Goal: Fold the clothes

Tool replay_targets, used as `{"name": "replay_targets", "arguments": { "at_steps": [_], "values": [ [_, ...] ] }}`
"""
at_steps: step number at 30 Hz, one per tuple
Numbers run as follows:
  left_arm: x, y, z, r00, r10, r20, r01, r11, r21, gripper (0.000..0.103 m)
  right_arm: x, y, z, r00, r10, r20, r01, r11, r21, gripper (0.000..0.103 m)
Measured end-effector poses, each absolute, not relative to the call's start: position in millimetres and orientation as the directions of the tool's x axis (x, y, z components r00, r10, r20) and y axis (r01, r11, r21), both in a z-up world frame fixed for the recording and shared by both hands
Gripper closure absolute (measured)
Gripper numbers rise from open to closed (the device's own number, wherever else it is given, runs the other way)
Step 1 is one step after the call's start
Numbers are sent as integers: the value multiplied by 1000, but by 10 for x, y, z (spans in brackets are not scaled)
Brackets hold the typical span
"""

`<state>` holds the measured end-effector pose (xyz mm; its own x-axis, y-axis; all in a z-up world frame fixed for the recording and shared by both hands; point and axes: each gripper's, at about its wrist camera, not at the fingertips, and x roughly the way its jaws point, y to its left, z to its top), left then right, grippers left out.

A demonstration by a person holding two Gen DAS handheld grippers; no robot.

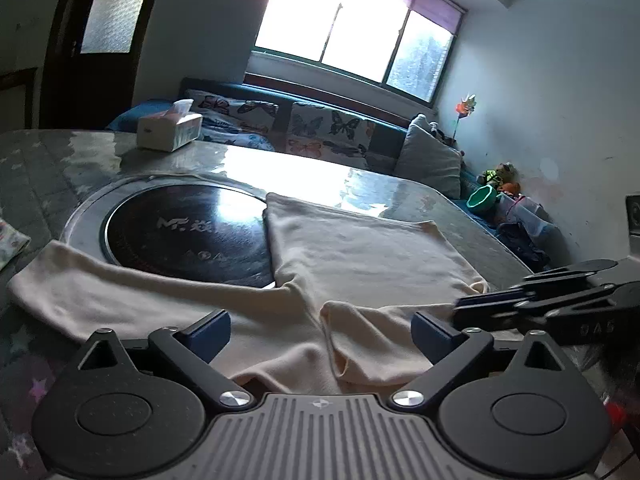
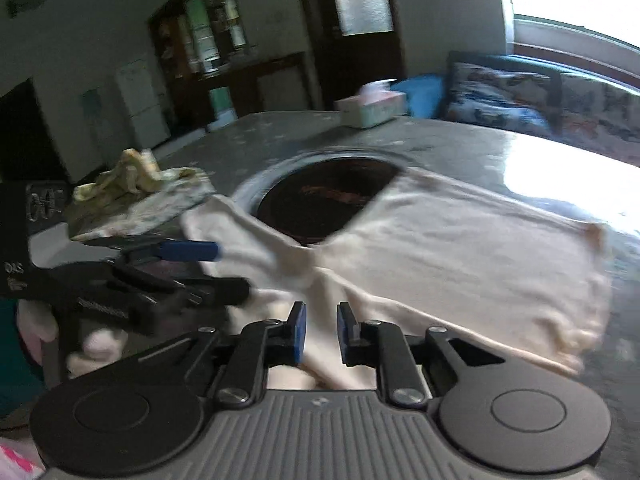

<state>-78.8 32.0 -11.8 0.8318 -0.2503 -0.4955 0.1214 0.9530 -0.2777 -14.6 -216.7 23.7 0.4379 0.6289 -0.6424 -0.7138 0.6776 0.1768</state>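
1. Lying spread on the table (image 1: 48, 168), a cream garment (image 1: 360, 264) is seen in both views, its two long parts splayed apart in a V.
2. One long part is draped toward the left in the left wrist view, the other is laid flat toward the right; both partly cover a round black hob (image 1: 184, 232) set into the tabletop.
3. The left gripper (image 1: 320, 334) is held low over the near edge of the garment, where the two parts meet, with its jaws spread wide; cloth is seen beneath the gap, but no pad is pressed on it.
4. The right gripper (image 2: 321, 334) is held over the same near portion of the garment, its jaws parted by only a narrow gap; cloth is visible through that gap, and no pinch on it can be made out.
5. In the right wrist view the left gripper (image 2: 216, 268) is seen at the left, just beside the garment's edge; that view is blurred.
6. A tissue box (image 1: 170, 128) is stood at the far side of the table, well apart from the garment.
7. A crumpled patterned cloth (image 2: 136, 196) is seen on the table at the left in the right wrist view, near the tip of one long part.
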Motion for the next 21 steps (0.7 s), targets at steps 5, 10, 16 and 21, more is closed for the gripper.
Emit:
{"name": "replay_targets", "arguments": {
  "at_steps": [5,10,16,21],
  "values": [
    [-705,308,-146,829,-232,-510,110,960,-258,6,0,-2686,161,518,502,-693,-627,773,92,87],
    [-659,384,-181,825,-183,-535,61,969,-238,6,132,-2927,159,539,467,-701,-653,758,3,87],
    [-619,490,-230,811,-134,-569,9,976,-217,6,314,-2826,85,475,479,-739,-773,627,-91,71],
    [-576,526,-288,798,-112,-592,-21,977,-214,6,474,-2729,14,416,477,-774,-833,541,-114,72]
  ]
}}
